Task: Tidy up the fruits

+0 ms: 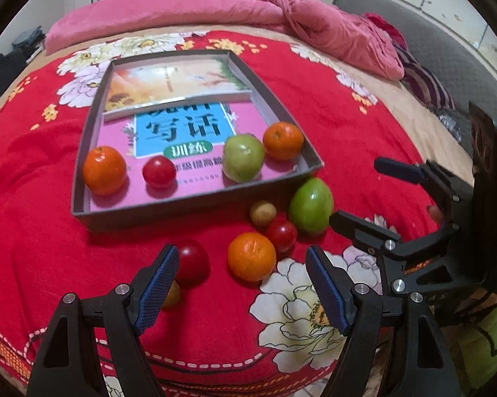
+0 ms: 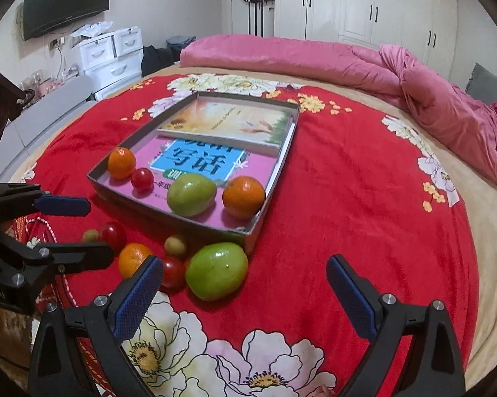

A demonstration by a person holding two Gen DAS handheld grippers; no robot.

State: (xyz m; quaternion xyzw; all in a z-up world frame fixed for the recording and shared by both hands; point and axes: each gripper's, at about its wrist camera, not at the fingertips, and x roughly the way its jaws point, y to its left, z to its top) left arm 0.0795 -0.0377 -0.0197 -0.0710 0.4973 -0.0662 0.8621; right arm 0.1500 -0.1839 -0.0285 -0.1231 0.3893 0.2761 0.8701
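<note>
A grey shallow box (image 1: 195, 210) (image 2: 169, 213) lies on the red flowered blanket and holds two books, two oranges (image 1: 104, 170) (image 1: 282, 140), a red tomato (image 1: 159, 172) and a green fruit (image 1: 243, 157). In front of it on the blanket lie a green fruit (image 1: 310, 206) (image 2: 216, 271), an orange (image 1: 251, 256) (image 2: 133, 258), red tomatoes (image 1: 194, 261) (image 1: 281, 234) and small yellowish fruits (image 1: 262, 213). My left gripper (image 1: 243, 261) is open just before the loose orange. My right gripper (image 2: 245, 269) is open near the loose green fruit; it also shows in the left wrist view (image 1: 357, 192).
A rolled pink quilt (image 2: 314, 56) lies across the far side of the bed. White drawers (image 2: 112, 56) and a wall television (image 2: 65, 1) stand at the left, wardrobes (image 2: 364, 3) behind. The left gripper (image 2: 73, 228) shows at the right view's left edge.
</note>
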